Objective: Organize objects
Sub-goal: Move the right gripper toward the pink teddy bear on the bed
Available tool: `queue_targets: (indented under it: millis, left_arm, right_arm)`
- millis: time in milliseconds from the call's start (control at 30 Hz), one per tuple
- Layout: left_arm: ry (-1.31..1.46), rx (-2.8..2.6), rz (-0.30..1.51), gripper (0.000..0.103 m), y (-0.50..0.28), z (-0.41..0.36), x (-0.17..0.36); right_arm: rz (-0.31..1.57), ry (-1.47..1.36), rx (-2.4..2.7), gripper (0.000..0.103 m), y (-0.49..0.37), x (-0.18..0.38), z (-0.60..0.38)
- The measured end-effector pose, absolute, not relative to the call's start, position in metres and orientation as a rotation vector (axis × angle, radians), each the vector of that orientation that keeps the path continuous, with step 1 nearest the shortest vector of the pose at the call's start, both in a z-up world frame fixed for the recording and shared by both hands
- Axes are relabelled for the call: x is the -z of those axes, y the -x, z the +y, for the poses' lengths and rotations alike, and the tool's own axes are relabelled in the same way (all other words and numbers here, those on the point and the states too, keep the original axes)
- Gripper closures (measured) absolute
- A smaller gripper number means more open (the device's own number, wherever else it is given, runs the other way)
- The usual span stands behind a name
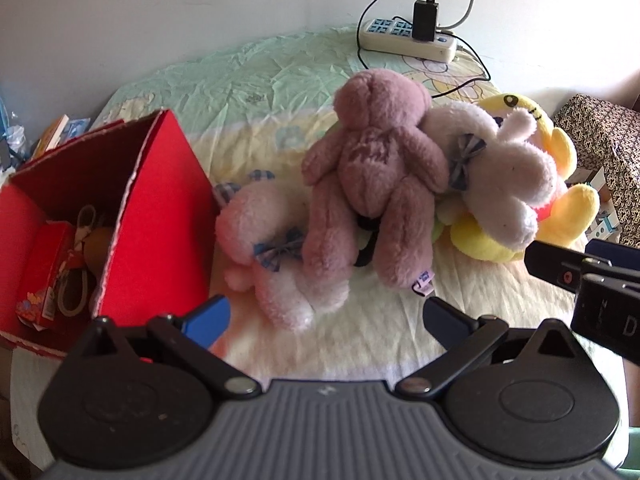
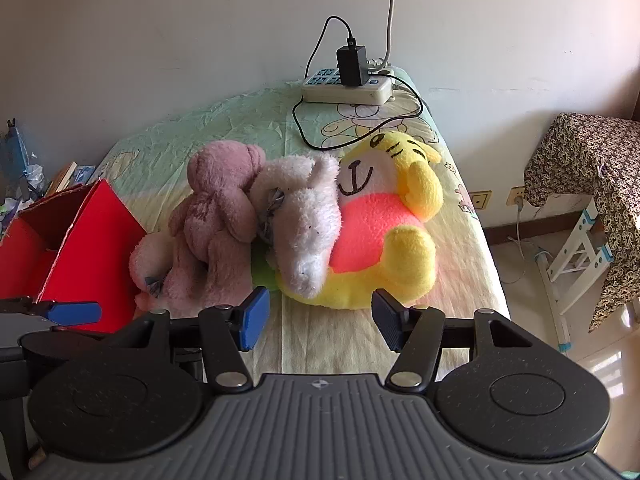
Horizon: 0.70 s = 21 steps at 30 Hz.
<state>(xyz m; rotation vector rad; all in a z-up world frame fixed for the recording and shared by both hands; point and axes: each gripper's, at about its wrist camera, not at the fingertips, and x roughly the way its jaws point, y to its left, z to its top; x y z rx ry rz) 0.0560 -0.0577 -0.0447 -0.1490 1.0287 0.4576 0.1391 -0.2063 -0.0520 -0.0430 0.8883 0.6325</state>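
Note:
A pile of plush toys lies on the bed. A mauve teddy bear (image 1: 372,184) (image 2: 216,220) lies on top in the middle. A pale pink plush (image 1: 276,264) (image 2: 150,268) sits under its left side. A white plush (image 1: 508,176) (image 2: 308,224) leans on a yellow tiger plush (image 1: 560,196) (image 2: 400,220). A red cardboard box (image 1: 156,208) (image 2: 88,240) stands open at the left. My left gripper (image 1: 326,316) hovers open just short of the bear's legs, nothing between its fingers. My right gripper (image 2: 318,320) hangs open in front of the tiger plush, also holding nothing.
Inside the red box lie a small red packet (image 1: 44,272) and a cord. A white power strip (image 1: 408,38) (image 2: 346,88) with a black charger and cables sits at the bed's far end. A patterned cloth over a white rack (image 2: 592,200) stands right of the bed.

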Motion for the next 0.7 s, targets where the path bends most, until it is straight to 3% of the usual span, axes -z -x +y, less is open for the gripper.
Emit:
queue_targets:
  millis: [700]
  left_arm:
    - [0.158,-0.436,1.061,0.001,-0.0655,-0.0571,0.0542]
  right_arm:
    - [0.908,0.022,-0.617,0.042,-0.1483,0.0562,-0.2077]
